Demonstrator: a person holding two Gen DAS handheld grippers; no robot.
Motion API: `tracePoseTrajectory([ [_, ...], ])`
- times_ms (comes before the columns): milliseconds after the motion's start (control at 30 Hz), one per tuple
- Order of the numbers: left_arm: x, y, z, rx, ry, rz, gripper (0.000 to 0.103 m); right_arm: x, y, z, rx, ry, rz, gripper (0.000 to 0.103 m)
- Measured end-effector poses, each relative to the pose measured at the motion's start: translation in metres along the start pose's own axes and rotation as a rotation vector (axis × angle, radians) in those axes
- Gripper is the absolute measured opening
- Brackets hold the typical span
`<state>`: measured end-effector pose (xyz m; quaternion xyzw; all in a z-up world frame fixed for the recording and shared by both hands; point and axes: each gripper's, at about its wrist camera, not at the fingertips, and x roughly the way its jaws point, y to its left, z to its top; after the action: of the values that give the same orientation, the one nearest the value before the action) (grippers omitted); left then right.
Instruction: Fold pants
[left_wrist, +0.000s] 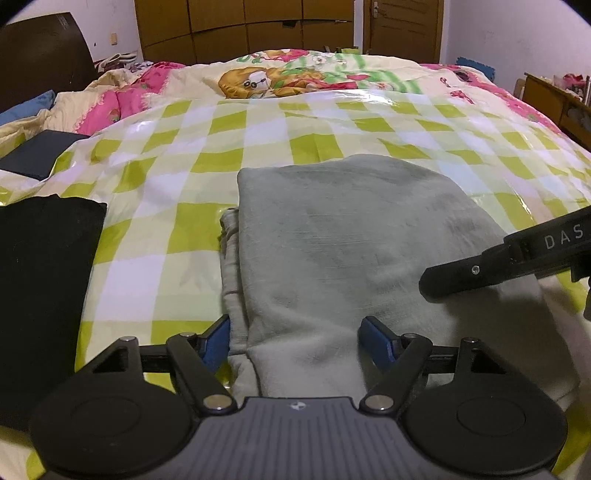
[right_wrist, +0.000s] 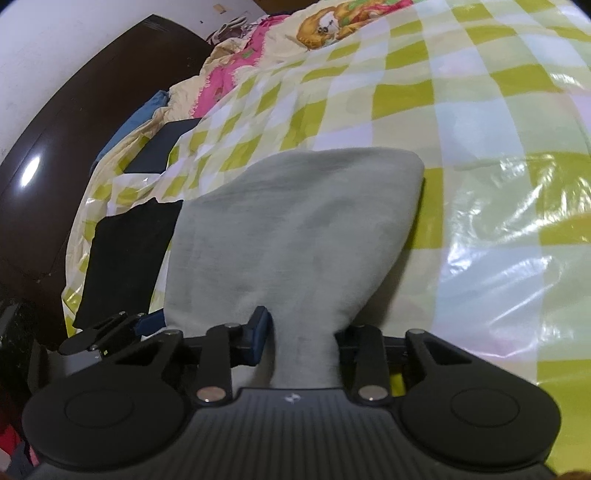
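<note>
The grey pants (left_wrist: 343, 236) lie folded on the green-and-white checked plastic sheet (left_wrist: 177, 158) that covers the bed. My left gripper (left_wrist: 299, 341) is open, its blue pads either side of the near edge of the folded pants. In the right wrist view, my right gripper (right_wrist: 301, 330) has its fingers around a bunched near corner of the grey pants (right_wrist: 295, 221), with cloth filling the gap between the pads. The right gripper also shows in the left wrist view (left_wrist: 476, 269), resting at the right side of the pants.
A folded black garment (left_wrist: 44, 266) lies left of the pants, also seen in the right wrist view (right_wrist: 125, 258). A dark flat box (left_wrist: 37, 155) sits further left. A cartoon-print quilt (left_wrist: 288, 74) covers the far bed. A dark headboard (right_wrist: 74, 147) stands at the left.
</note>
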<state>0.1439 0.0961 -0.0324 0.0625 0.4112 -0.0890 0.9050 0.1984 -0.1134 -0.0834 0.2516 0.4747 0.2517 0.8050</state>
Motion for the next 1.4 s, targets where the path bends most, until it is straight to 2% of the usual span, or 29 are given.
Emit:
tracePoseTrajectory([
  [400, 0.004, 0.001, -0.001, -0.011, 0.002, -0.006, 0.09, 0.007, 0.006, 0.001, -0.026, 0.015, -0.024, 0.034],
  [500, 0.008, 0.004, -0.003, -0.013, 0.002, -0.016, 0.094, 0.011, 0.008, 0.002, -0.03, 0.023, -0.029, 0.035],
  [567, 0.013, 0.007, -0.004, -0.008, 0.004, -0.02, 0.103, 0.015, 0.01, 0.004, -0.03, 0.031, -0.028, 0.038],
  [600, 0.015, 0.009, -0.004, -0.007, 0.004, -0.017, 0.103, 0.016, 0.011, 0.005, -0.031, 0.034, -0.027, 0.041],
  [700, 0.016, 0.014, -0.004, -0.05, 0.003, -0.035, 0.102, 0.017, 0.015, 0.005, -0.032, 0.031, -0.035, 0.04],
  [733, 0.013, 0.013, -0.004, -0.059, 0.0, -0.045, 0.091, 0.015, 0.016, 0.005, -0.031, 0.029, -0.033, 0.037],
  [767, 0.009, 0.011, -0.005, -0.064, -0.004, -0.058, 0.082, 0.013, 0.017, 0.005, -0.03, 0.027, -0.026, 0.027],
  [800, 0.004, 0.008, -0.006, -0.055, -0.01, -0.045, 0.08, 0.009, 0.017, 0.005, -0.022, 0.022, -0.015, 0.019],
  [867, -0.003, 0.004, -0.006, -0.044, -0.023, -0.03, 0.065, -0.002, 0.015, 0.004, -0.007, 0.01, 0.027, 0.013],
  [900, -0.006, 0.005, -0.005, -0.063, -0.026, -0.038, 0.061, -0.008, 0.014, 0.003, -0.002, 0.004, 0.045, 0.011],
  [967, -0.014, 0.009, -0.002, -0.113, -0.031, -0.072, 0.046, -0.02, 0.014, 0.002, 0.006, -0.009, 0.069, 0.01],
  [1067, -0.026, 0.002, 0.006, -0.12, -0.041, -0.105, 0.036, -0.042, 0.013, 0.002, 0.003, -0.031, 0.097, 0.009],
  [1267, -0.025, -0.035, 0.003, -0.042, -0.014, -0.156, 0.037, -0.077, -0.009, -0.007, 0.031, -0.056, 0.044, 0.01],
  [1300, -0.023, -0.041, 0.002, -0.02, -0.01, -0.143, 0.039, -0.076, -0.014, -0.009, 0.042, -0.041, 0.04, 0.013],
  [1400, -0.012, -0.056, 0.0, 0.038, 0.009, -0.095, 0.048, -0.071, -0.027, -0.013, 0.067, -0.026, 0.028, 0.014],
])
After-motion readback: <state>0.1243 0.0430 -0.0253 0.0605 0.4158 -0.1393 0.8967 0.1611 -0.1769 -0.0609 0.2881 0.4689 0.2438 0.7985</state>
